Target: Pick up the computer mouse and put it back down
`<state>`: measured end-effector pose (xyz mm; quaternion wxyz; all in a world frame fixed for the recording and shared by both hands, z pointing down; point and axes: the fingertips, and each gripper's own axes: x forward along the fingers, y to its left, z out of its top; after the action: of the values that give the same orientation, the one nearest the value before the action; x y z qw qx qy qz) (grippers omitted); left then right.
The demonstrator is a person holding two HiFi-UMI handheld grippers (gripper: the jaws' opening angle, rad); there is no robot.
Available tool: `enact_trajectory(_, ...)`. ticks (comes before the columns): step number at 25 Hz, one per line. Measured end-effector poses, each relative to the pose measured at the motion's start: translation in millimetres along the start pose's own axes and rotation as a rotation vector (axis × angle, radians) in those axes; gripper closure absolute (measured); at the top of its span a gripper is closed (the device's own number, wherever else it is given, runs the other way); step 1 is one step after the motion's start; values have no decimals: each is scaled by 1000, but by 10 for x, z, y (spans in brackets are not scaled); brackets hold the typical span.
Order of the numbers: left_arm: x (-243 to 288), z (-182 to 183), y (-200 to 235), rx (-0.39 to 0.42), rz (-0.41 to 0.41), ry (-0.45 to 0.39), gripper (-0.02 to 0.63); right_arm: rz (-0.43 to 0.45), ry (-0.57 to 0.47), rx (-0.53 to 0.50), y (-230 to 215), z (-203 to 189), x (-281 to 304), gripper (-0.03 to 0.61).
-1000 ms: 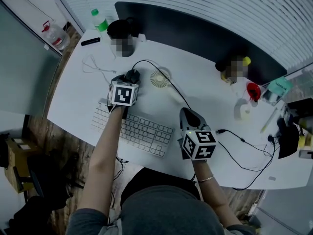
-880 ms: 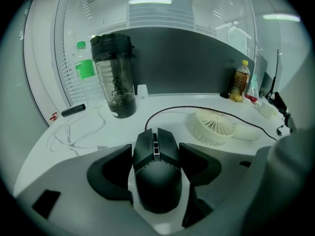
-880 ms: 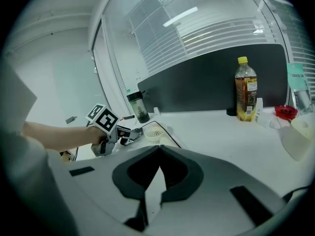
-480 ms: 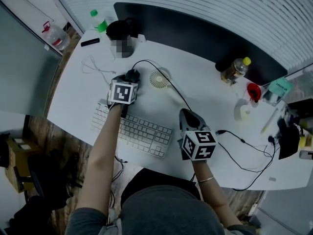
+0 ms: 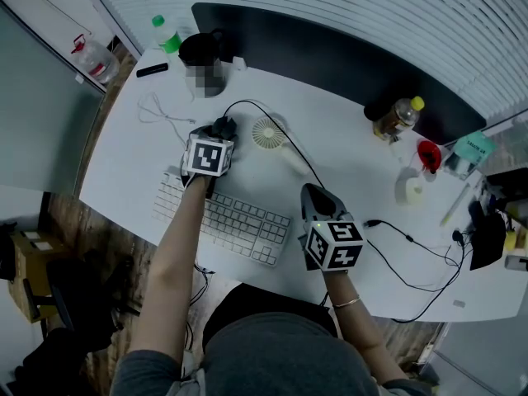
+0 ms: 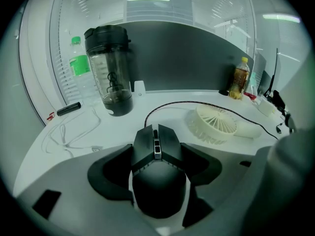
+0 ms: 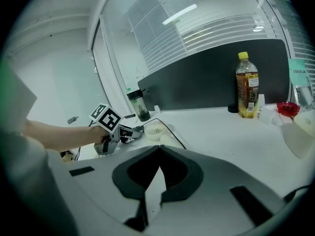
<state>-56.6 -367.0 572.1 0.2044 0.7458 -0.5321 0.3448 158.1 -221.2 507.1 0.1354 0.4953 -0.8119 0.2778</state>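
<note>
Left gripper [image 5: 219, 132] unmoved, mouse [image 6: 157, 181] between jaws, fan [image 6: 216, 124] beside

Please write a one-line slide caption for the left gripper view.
Left gripper grips a black wired computer mouse; beyond, a white handheld fan and dark shaker bottle sit on the white desk.

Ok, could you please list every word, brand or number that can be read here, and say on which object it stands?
Nothing here can be read with certainty.
Label on the brown drink bottle: print too small to read.
Teal card: letters blurred.
Keyboard: key legends too small.
Green bottle label: no letters can be made out.
Marker cubes: square patterns only, no letters.
</note>
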Motion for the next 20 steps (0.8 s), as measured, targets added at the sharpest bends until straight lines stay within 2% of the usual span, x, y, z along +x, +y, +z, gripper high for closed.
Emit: enact_trajectory(20,-859,239,27,20,82,-105,316,67,-5,-7,157,14,10,574)
